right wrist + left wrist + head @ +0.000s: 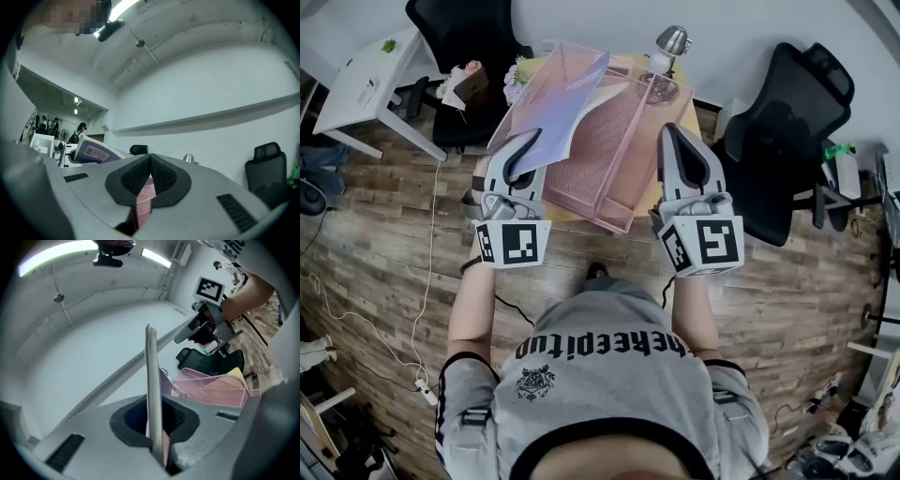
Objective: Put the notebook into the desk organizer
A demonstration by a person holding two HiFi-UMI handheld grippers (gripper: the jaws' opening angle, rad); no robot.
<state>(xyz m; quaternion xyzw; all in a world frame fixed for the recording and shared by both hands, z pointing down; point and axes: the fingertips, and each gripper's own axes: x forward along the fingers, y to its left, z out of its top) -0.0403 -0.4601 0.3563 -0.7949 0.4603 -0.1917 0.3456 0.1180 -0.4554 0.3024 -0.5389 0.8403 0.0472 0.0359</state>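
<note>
My left gripper (525,150) is shut on the lower edge of a purple-and-white notebook (572,98), which leans tilted over the pink mesh desk organizer (609,173). In the left gripper view the notebook (151,371) stands edge-on between the pads, with the organizer (211,387) behind it. My right gripper (670,131) hovers over the organizer's right side with its pads together at the tip. Only a strip of pink mesh (146,197) shows through the gap below them. The right gripper view also catches the notebook (93,151) at the left.
The organizer rests on a small yellow table (565,214) with a desk lamp (670,42) at its far side. Black office chairs stand at the right (787,131) and far left (464,37). A white desk (366,80) is at the left. A cable runs across the wooden floor (412,281).
</note>
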